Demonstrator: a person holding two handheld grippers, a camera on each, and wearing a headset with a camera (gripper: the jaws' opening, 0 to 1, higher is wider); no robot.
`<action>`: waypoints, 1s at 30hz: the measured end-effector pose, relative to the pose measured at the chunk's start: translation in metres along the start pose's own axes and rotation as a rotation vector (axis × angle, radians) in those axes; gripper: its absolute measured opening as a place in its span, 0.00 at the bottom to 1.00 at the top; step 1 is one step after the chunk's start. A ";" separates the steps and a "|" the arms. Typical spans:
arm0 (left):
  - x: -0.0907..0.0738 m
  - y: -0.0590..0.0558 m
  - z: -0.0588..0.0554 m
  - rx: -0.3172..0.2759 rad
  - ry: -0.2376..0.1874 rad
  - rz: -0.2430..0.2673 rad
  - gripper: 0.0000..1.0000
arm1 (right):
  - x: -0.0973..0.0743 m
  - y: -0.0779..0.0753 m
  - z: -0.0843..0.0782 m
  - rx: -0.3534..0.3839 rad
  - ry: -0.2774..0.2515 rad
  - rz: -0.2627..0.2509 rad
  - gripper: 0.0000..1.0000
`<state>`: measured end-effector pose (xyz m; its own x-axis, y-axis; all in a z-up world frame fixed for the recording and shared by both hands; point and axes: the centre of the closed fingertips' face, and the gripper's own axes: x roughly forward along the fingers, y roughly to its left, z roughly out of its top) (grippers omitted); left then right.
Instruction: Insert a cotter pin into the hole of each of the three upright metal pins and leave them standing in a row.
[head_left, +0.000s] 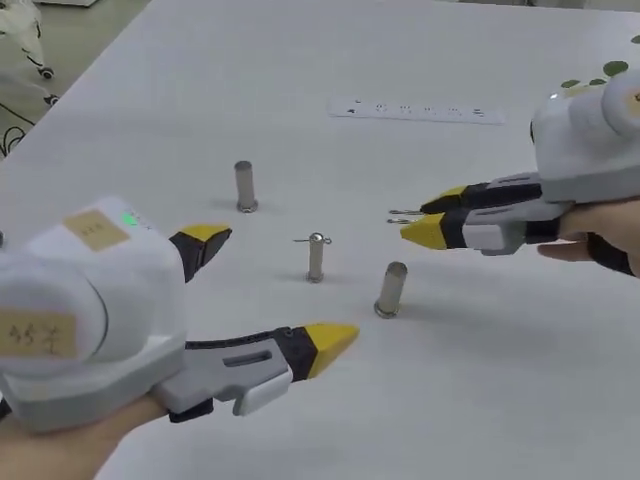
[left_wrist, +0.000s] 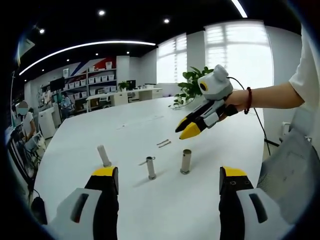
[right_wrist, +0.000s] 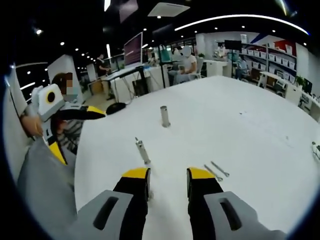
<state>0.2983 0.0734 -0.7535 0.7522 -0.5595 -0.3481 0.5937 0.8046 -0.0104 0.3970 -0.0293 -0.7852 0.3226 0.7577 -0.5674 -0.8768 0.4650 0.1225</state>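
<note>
Holding nothing in right hand-held gripper (head_left: 418, 218) (narrowly open) or left hand-held gripper (head_left: 278, 285) (wide open). Pinch 1 loose cotter pin (right_wrist: 219, 169) by loop, legs level.

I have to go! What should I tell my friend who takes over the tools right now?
Left tool: open, empty, low over the table.
Right tool: open, empty, close to two loose cotter pins lying on the table.
Done: the middle pin has its cotter pin through it.
Left to do: the far pin and the near pin are bare; each needs one.
</note>
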 end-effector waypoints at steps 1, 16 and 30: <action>0.000 0.000 0.000 -0.001 0.000 0.000 0.82 | 0.002 -0.004 -0.002 -0.003 0.005 -0.001 0.30; 0.007 0.003 -0.009 0.004 0.015 -0.014 0.78 | 0.029 -0.048 -0.026 -0.046 0.122 -0.055 0.28; 0.009 0.007 -0.016 -0.013 0.029 -0.001 0.77 | 0.048 -0.072 -0.038 -0.094 0.203 -0.080 0.22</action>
<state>0.3047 0.0777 -0.7719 0.7430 -0.5540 -0.3755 0.5903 0.8068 -0.0223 0.4620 -0.0438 -0.8523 0.3225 0.6080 -0.7255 -0.8838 0.4679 -0.0007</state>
